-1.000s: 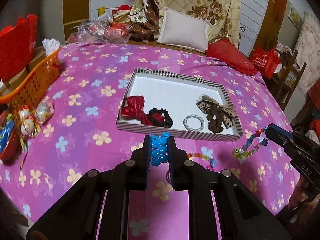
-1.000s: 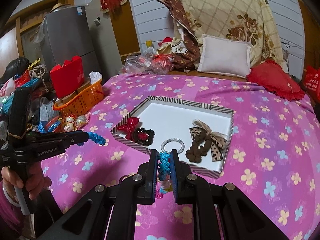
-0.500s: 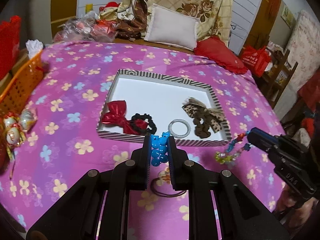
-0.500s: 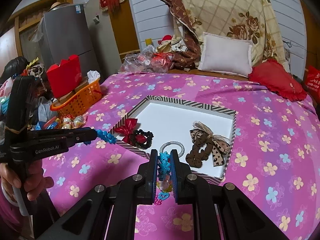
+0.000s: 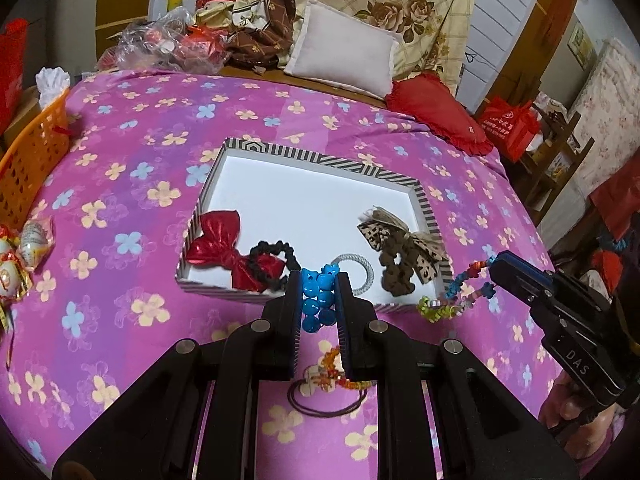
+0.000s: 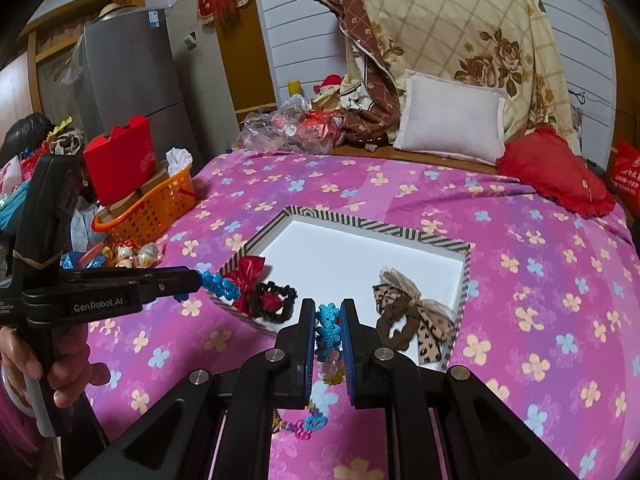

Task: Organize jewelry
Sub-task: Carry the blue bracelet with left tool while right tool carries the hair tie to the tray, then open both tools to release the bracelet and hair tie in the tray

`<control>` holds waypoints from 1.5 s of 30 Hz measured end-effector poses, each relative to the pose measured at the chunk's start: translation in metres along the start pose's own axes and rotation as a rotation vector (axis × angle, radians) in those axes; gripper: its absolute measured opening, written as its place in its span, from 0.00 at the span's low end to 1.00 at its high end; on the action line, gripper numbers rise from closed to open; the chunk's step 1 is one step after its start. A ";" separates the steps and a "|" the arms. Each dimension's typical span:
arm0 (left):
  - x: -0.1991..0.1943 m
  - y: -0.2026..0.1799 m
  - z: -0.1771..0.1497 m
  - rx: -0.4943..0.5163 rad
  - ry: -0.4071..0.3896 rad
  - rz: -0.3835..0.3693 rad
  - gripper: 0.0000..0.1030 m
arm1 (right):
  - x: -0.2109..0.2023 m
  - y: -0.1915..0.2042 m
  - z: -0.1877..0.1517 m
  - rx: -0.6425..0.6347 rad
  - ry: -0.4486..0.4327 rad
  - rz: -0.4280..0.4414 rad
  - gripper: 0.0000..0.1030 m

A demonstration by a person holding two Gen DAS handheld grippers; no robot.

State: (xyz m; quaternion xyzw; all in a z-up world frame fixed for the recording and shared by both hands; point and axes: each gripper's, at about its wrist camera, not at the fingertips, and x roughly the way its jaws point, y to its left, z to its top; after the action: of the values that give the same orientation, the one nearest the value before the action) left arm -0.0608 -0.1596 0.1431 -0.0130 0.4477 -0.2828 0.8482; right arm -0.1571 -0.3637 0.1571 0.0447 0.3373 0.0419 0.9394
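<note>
Writing: "GenRobot.AI" reads on the left gripper (image 6: 200, 280) body in the right wrist view; "DAS" on the right gripper (image 5: 494, 268) body in the left wrist view.

Left gripper: fingers clamped on a blue bead bracelet (image 5: 318, 300), held over the near rim of the striped tray (image 5: 320, 158). Right gripper: fingers pinched on a multicolour bead bracelet (image 5: 452, 294), hanging just off the tray's near right corner.

Tray holds 4 items: 1 red bow (image 5: 222, 246), 1 black scrunchie (image 5: 266, 260), 1 grey hair tie (image 5: 360, 270), 1 leopard-print bow scrunchie (image 5: 404, 252).

Left view only: 1 orange bead piece (image 5: 330, 372) and 1 dark elastic loop (image 5: 324, 406) on the purple flowered bedspread (image 5: 120, 184). Right view only: grey fridge (image 6: 120, 76), red box (image 6: 120, 160). The orange basket (image 6: 160, 208) appears in both views.
</note>
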 end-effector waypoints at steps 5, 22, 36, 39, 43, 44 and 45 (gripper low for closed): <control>0.012 -0.003 0.011 0.005 0.003 0.019 0.14 | 0.015 -0.003 0.012 0.005 0.006 0.002 0.11; 0.089 0.005 0.029 0.045 0.032 0.205 0.14 | 0.108 -0.016 0.029 0.048 0.080 0.029 0.11; 0.134 0.002 0.013 0.047 0.110 0.212 0.14 | 0.130 -0.050 -0.010 0.087 0.182 -0.017 0.11; 0.140 -0.002 0.010 0.048 0.124 0.206 0.14 | 0.133 -0.053 -0.015 0.085 0.195 -0.026 0.11; 0.144 -0.007 0.005 0.058 0.131 0.212 0.14 | 0.140 -0.056 -0.024 0.105 0.219 -0.032 0.11; 0.146 -0.007 0.004 0.056 0.134 0.216 0.14 | 0.141 -0.057 -0.026 0.105 0.218 -0.035 0.11; 0.146 -0.007 0.004 0.054 0.136 0.220 0.14 | 0.141 -0.056 -0.027 0.103 0.217 -0.039 0.11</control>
State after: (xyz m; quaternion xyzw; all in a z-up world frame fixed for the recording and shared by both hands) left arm 0.0032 -0.2382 0.0372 0.0782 0.4951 -0.2004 0.8418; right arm -0.0633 -0.4029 0.0415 0.0814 0.4397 0.0110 0.8944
